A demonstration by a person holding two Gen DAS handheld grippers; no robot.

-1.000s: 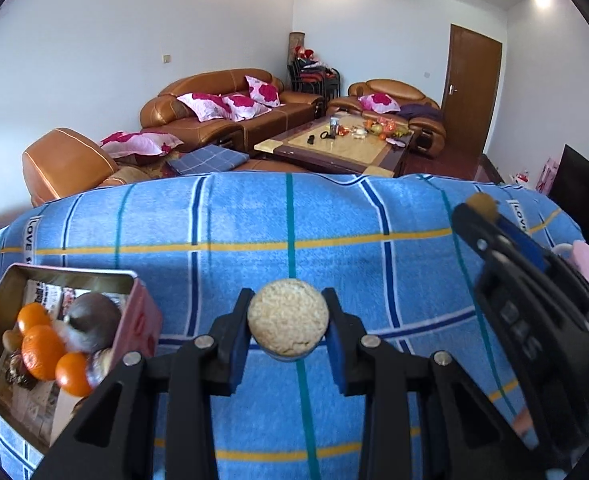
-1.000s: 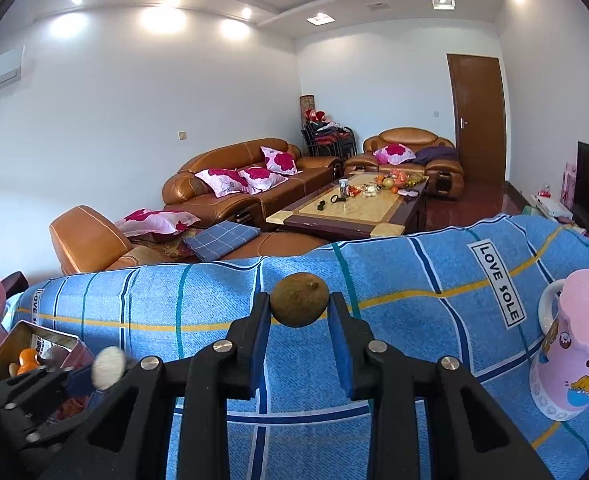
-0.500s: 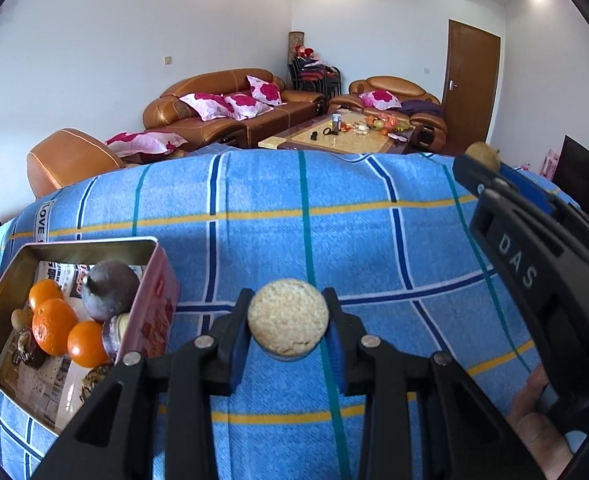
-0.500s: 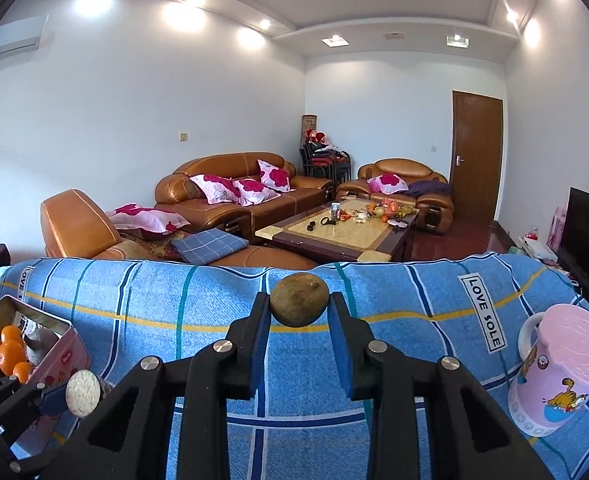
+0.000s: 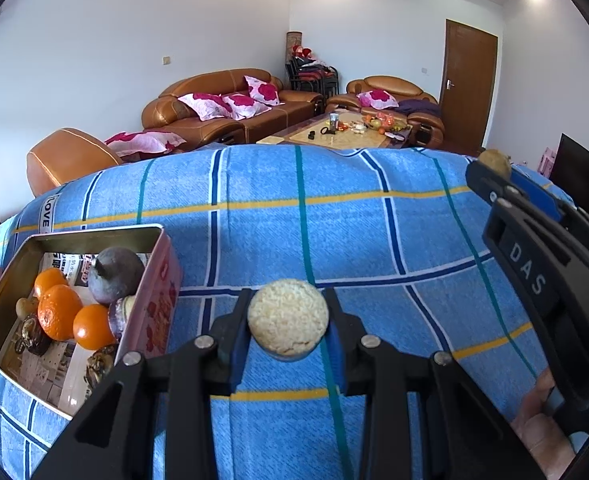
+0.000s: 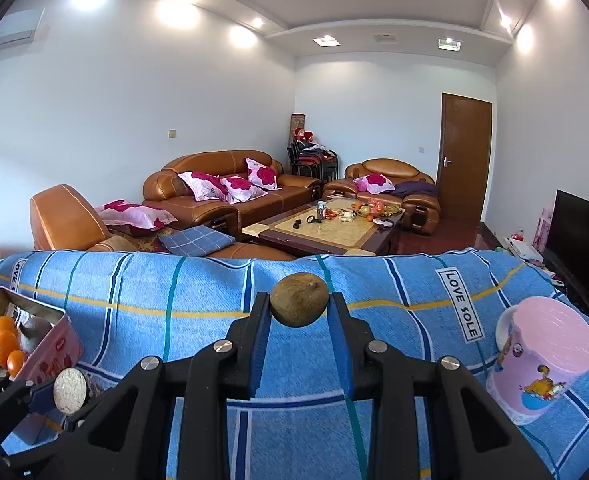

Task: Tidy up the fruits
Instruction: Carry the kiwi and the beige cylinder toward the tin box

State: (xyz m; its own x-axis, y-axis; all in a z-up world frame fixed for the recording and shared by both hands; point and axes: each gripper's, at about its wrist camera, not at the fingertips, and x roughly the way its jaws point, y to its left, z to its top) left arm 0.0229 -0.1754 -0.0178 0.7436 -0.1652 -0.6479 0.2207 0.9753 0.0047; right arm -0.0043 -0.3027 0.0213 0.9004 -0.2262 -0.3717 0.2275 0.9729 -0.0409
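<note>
Pink tin box [image 5: 156, 276] sits at the left edge of the worktop [image 5: 334, 216], which is covered with a blue plaid cloth [image 5: 374, 240]; lid off, paper lining inside. In the box: three oranges [image 5: 59, 312] packed together, a dark purple fruit [image 5: 114, 276] with its stem up behind them, a few small brown items along the near and left side, too small to tell. Same box shows at the far left in the right wrist view [image 6: 60, 346]. Left tongs [image 5: 288, 326] hover over the cloth just right of the box, pinching a pale rough-skinned round fruit [image 5: 288, 324] between the blue pads, fruit clear of the cloth. In the right wrist view the left tongs [image 6: 68, 392] appear at the lower left with that pale fruit [image 6: 69, 391] at the tip, near the box's front corner. Right tongs [image 6: 299, 306] are mid-worktop, pressed onto a small brown round fruit [image 6: 299, 300] held up off the cloth. From the left wrist view the right tongs [image 5: 494, 168] come in from the right edge, brown fruit [image 5: 493, 162] at the tip, a bit of the person's hand [image 5: 534, 412] below. Pink cartoon mug [image 6: 542, 356] stands upright near the right edge of the worktop, well apart from both tongs and the box. Behind: brown sofas and a coffee table.
</note>
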